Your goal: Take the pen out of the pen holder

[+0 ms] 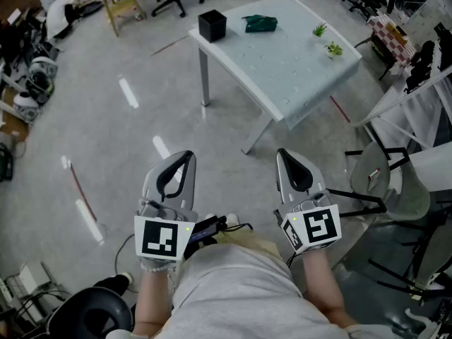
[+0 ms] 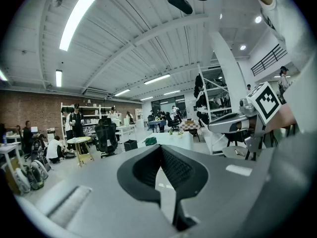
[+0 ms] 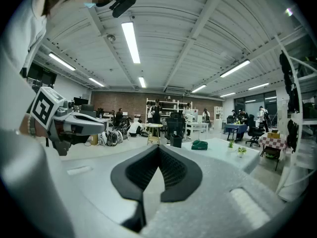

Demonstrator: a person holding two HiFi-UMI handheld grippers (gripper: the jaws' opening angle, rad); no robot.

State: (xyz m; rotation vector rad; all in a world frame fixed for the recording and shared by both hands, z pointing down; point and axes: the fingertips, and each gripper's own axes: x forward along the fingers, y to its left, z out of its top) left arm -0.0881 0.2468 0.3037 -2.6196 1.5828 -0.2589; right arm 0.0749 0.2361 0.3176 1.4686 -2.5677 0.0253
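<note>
Distance is the main risk: a long, hurried reach could tip the pen holder (image 1: 212, 25) off its table (image 1: 304, 76) corner. The left gripper (image 1: 188, 155) and right gripper (image 1: 282, 154) are both closed and empty. The holder stands far ahead, well apart from them, and no pen can be made out.

The pen holder (image 1: 212, 25) is too small to show its contents.
</note>
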